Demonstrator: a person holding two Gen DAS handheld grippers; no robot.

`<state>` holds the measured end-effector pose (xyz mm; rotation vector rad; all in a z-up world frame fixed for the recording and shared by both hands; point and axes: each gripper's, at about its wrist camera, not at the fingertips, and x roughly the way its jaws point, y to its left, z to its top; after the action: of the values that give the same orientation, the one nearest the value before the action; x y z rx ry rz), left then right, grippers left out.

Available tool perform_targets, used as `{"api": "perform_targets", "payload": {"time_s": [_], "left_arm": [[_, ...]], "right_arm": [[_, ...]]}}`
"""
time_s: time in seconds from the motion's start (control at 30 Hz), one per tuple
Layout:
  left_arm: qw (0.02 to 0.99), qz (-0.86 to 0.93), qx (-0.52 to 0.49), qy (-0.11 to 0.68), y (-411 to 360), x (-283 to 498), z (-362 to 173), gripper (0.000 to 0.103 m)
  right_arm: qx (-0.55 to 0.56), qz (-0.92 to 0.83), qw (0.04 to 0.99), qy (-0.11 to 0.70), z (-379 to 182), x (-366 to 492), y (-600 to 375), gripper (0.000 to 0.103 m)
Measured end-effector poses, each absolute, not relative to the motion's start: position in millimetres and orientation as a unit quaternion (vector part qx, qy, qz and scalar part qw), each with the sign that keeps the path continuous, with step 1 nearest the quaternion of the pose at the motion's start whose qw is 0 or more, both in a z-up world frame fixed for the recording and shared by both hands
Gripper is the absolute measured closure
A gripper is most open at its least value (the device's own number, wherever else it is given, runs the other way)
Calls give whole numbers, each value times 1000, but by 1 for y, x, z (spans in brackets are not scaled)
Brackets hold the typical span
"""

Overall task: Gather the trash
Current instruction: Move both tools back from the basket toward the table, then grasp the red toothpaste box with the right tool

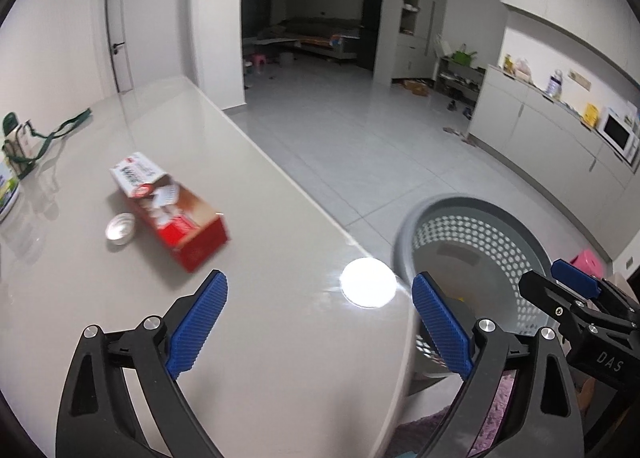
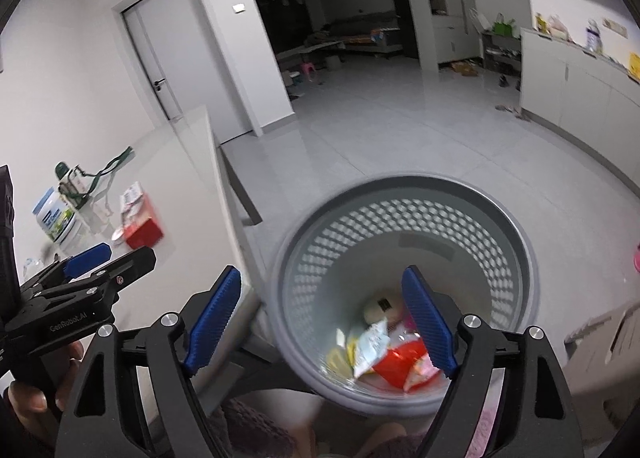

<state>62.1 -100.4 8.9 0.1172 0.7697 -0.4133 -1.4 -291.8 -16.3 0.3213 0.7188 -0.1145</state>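
A grey perforated bin (image 2: pixel 404 218) stands on the floor beside the table; several wrappers (image 2: pixel 384 354) lie at its bottom. My right gripper (image 2: pixel 322 322) hangs open over the bin's near rim, nothing between its blue pads. My left gripper (image 1: pixel 320 322) is open and empty above the table's corner (image 1: pixel 280 338). Farther left on the table lies an opened red and white carton (image 1: pixel 172 206) on its side, with a small white cup-like lid (image 1: pixel 119 228) touching it. The bin (image 1: pixel 472 242) shows right of the table edge in the left wrist view, and the right gripper (image 1: pixel 576 294) beside it.
A green-capped bottle with a strap (image 1: pixel 16 142) and a white tub (image 2: pixel 54 216) stand at the table's left end. The left gripper (image 2: pixel 88 270) and a hand (image 2: pixel 24 398) show low left in the right wrist view. Grey tiled floor (image 1: pixel 360 130) and white cabinets (image 1: pixel 540 126) lie beyond.
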Motion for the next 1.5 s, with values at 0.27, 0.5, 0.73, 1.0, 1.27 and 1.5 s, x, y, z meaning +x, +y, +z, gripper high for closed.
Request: {"api": "perform_targets", "payload": {"time_s": [0.27,0.5,0.73,1.0,1.27,1.5], "left_arm": [[914,-171,42,367,-60,77,23,11],[924,-145,24,354,-26,100,38,11],[932,-113,11,343,8,117,47,11],[937,-60,-7,343,55,127,46,10],[933,-16,-21,360,93,132,30,10],[927,-6,-36,372,113,140,18,10]], "right_arm": [[137,-13,925,355,-3,42,-258,24],[123,16,925,360,10,86,-227,24],[94,46,924,367,19,127,-194,24],[57,87,917,385,15,167,-160,24],[27,131,902,410,6,203,-122,24],[-3,169,879,446,-10,235,-87,24]]}}
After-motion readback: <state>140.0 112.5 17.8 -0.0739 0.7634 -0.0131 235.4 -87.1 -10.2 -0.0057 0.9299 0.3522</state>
